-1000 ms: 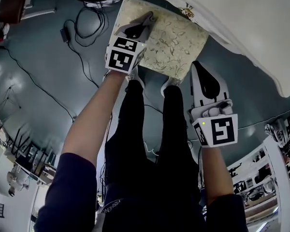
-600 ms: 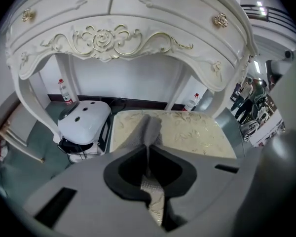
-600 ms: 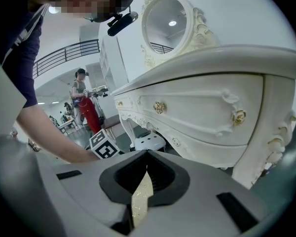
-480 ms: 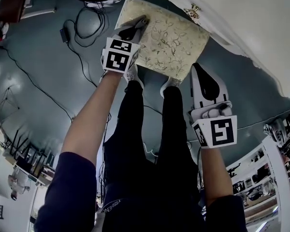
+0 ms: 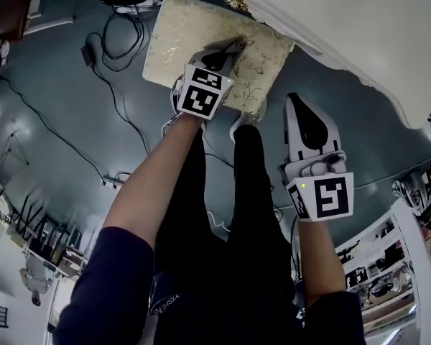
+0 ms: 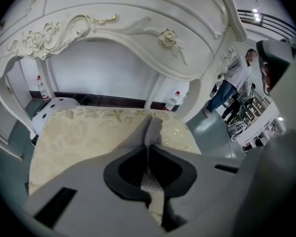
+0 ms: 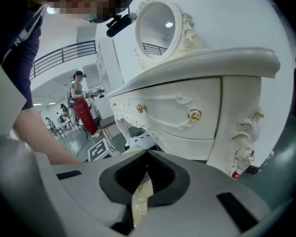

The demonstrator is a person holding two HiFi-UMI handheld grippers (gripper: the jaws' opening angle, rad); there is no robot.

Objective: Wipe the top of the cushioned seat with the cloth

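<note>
The cushioned seat (image 5: pixel 194 34) has a cream, leaf-patterned top and stands at the top middle of the head view, filling the lower left gripper view (image 6: pixel 84 137). My left gripper (image 5: pixel 233 47) lies over the seat's right part with its jaws together and tips low on the fabric (image 6: pixel 149 128). Of the cloth I see only a small pale woven bit (image 6: pixel 147 182) pinched in the jaw gap. My right gripper (image 5: pixel 296 103) hangs shut over the floor, right of the seat, holding nothing; the seat's fabric shows through its gap (image 7: pixel 140 201).
A white ornate dressing table (image 5: pixel 359 34) stands right behind the seat, its drawer front (image 7: pixel 187 112) close to my right gripper. Black cables (image 5: pixel 118 31) trail on the grey floor to the left. My legs and shoes (image 5: pixel 241 131) touch the seat's near edge.
My left gripper has swept from the seat's left part across to its right part, still low on the fabric. The right gripper has stayed where it was.
</note>
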